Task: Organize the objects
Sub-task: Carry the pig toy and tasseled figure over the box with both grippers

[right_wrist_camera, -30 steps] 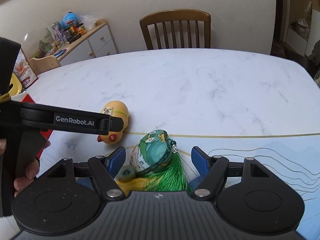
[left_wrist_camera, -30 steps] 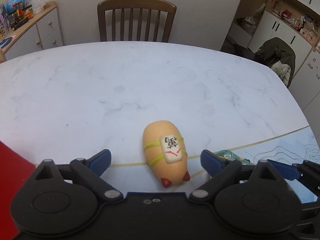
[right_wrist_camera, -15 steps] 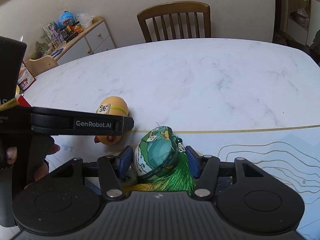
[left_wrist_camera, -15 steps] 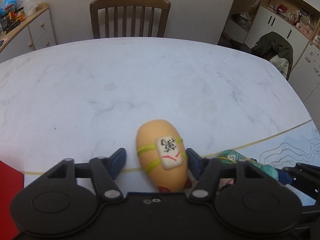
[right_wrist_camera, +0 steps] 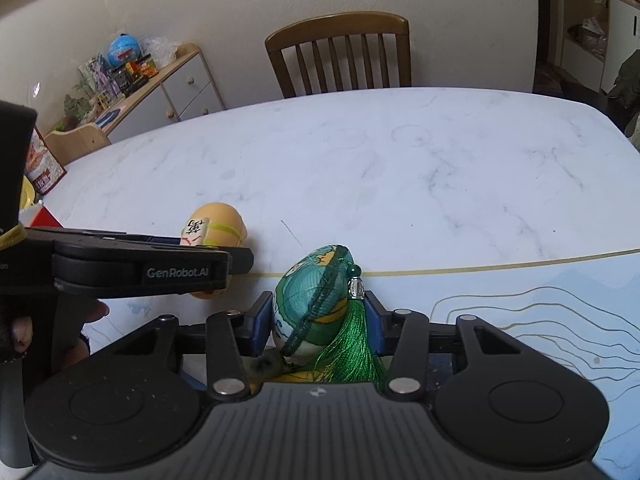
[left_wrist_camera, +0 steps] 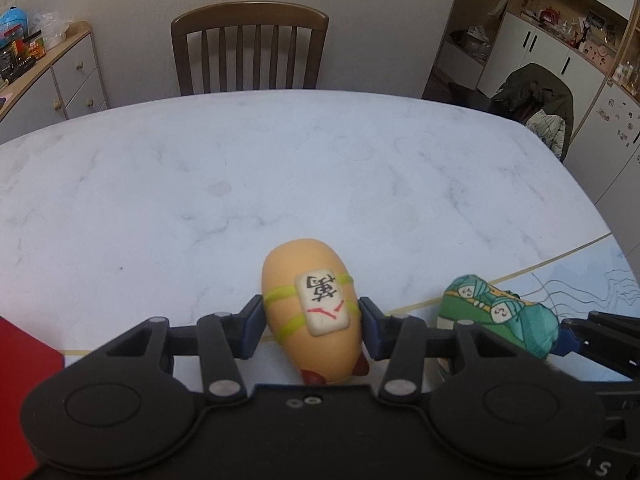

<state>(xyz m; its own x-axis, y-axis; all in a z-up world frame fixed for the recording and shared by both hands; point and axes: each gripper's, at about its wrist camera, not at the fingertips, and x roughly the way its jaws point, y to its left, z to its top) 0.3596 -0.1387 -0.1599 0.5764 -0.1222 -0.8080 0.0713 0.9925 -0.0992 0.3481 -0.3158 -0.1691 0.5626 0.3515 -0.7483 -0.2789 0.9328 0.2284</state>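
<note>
With the left gripper (left_wrist_camera: 312,330) just closed across the short width of the toy (left_wrist_camera: 310,312) and the right gripper (right_wrist_camera: 318,326) just closed on the pouch (right_wrist_camera: 314,300), both low on the bench (left_wrist_camera: 280,180), lift straight up.

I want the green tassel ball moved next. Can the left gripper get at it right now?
Probably not. The left gripper has just been closing and its fingers already pinch the orange toy. The green tassel ball sits pinched in the right gripper.
</note>
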